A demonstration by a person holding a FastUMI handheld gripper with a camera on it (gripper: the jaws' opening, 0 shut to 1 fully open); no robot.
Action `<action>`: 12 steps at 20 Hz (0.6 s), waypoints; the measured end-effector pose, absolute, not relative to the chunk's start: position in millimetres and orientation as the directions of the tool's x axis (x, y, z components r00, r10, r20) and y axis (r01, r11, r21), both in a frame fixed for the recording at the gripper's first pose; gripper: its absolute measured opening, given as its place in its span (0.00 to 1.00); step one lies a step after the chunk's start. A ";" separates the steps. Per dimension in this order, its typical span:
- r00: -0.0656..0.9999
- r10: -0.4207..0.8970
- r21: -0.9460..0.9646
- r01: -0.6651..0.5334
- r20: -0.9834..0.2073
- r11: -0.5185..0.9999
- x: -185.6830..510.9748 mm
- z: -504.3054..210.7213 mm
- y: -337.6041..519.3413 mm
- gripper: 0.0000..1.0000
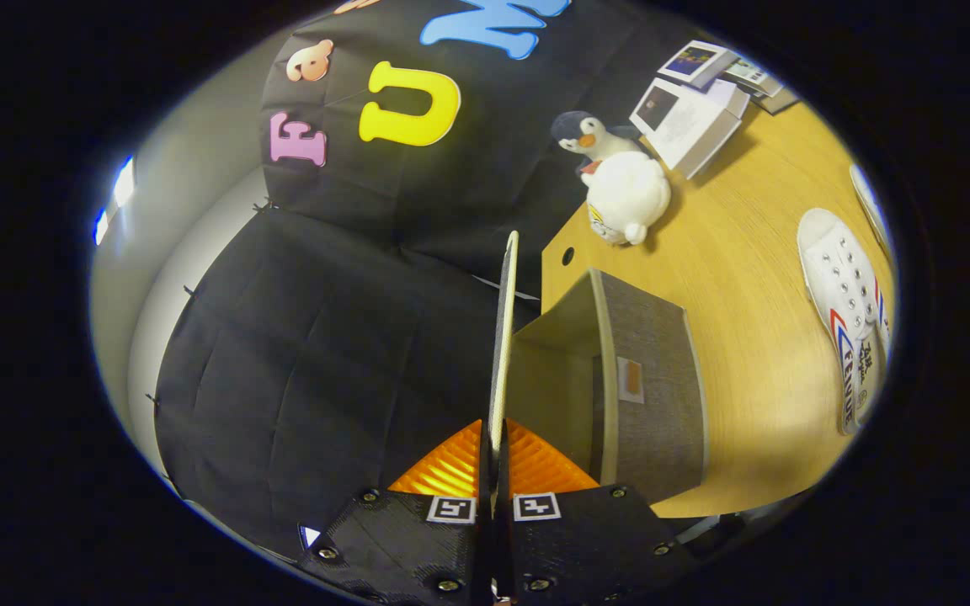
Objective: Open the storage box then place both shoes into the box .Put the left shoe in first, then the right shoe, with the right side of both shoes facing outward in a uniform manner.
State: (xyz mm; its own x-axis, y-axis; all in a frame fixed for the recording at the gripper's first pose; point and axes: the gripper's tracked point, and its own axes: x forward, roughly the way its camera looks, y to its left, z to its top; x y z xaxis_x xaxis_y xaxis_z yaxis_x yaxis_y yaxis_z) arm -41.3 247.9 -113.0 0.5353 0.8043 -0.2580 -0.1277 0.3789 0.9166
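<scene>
My gripper (495,438) is shut on the storage box's lid (503,337), which I see edge-on as a thin flat panel running straight ahead from between the fingers. The view is rolled sideways. The grey fabric storage box (649,379) stands open just beside the lid on the wooden table (746,337), its beige inside showing bare. A white sneaker (843,311) with red and blue stripes lies on the table beyond the box. A second white shoe (871,202) peeks in farther off.
A plush penguin (620,181) sits near the table's corner, beyond the box. Behind it lie white boxes and booklets (691,114). A round cable hole (567,256) marks the table edge. Black cloth walls close the booth past the table's edge.
</scene>
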 end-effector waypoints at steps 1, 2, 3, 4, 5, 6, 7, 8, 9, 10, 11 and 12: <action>0.528 0.811 0.914 -0.147 -0.251 0.378 -43.2 -101.8 255.4 0.02; 0.524 0.817 0.913 -0.164 -0.241 0.374 -42.7 -91.8 264.1 0.02; 0.518 0.823 0.911 -0.179 -0.233 0.371 -41.9 -83.6 271.8 0.02; 0.512 0.829 0.909 -0.199 -0.223 0.367 -40.7 -74.5 279.3 0.02; 0.507 0.834 0.903 -0.219 -0.219 0.370 -41.2 -66.8 289.1 0.02; 0.504 0.835 0.896 -0.236 -0.219 0.377 -39.8 -60.8 297.3 0.02; 0.499 0.838 0.888 -0.253 -0.219 0.383 -40.1 -56.1 306.2 0.02; 0.497 0.840 0.882 -0.268 -0.219 0.389 -39.2 -51.5 315.1 0.02; 0.497 0.838 0.873 -0.278 -0.227 0.401 -39.4 -48.8 323.8 0.02; 0.496 0.836 0.862 -0.293 -0.232 0.413 -38.8 -46.7 332.1 0.02; 0.497 0.835 0.852 -0.307 -0.236 0.424 -40.9 -43.3 341.2 0.02; 0.497 0.835 0.844 -0.322 -0.235 0.429 -41.7 -39.3 350.3 0.02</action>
